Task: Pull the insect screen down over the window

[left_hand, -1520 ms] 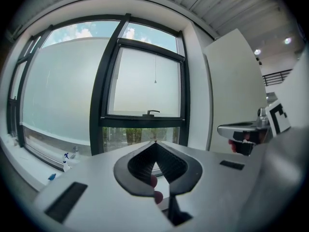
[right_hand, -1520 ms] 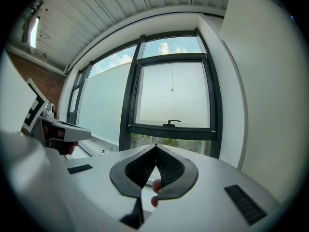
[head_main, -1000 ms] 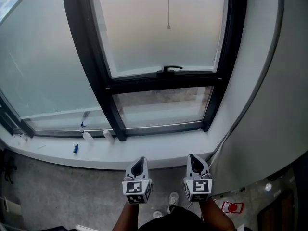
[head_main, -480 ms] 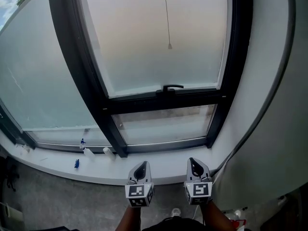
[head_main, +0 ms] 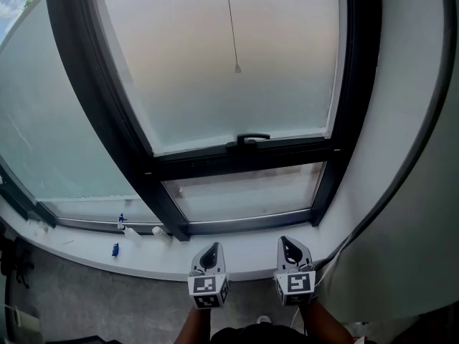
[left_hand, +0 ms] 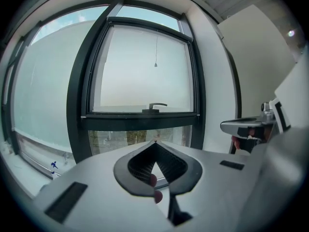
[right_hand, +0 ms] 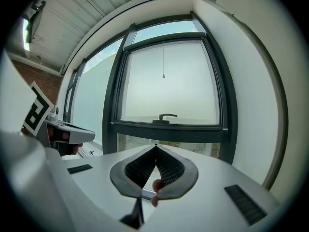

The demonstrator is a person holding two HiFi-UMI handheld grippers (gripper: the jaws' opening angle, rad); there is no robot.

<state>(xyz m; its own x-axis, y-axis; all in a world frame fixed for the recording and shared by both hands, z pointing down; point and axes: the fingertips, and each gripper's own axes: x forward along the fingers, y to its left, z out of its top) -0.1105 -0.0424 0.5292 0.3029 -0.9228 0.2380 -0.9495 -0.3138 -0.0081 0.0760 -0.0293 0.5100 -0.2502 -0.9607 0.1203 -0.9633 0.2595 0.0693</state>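
Low by the near edge of the sill (head_main: 247, 253): left gripper (head_main: 209, 258) and right gripper (head_main: 290, 250), side by side, both aimed at the window (head_main: 237, 113). Jaws of each pressed fully together, gripping nothing. Seen along its own jaws, the left gripper (left_hand: 155, 142) has only glass beyond its tips, and likewise the right gripper (right_hand: 155, 147).

No screen over the pane yet; presumably rolled up behind the top edge of the frame (head_main: 237, 162), out of sight. Only its cord (head_main: 230, 20) on show, hanging straight down from the top edge and ending in a small bead (head_main: 237, 69) well above the handle (head_main: 247, 139) on the sash's bottom rail.

Turns on this: cord high above and ahead of both grippers, well apart from either, long axis vertical. So, best pinched from the side and drawn down along its own line. In the head view, set between the two, a shade closer to the left; straight above the tips in the left gripper view (left_hand: 155, 65). Probably a reach up with the left, then, jaws to be opened first.
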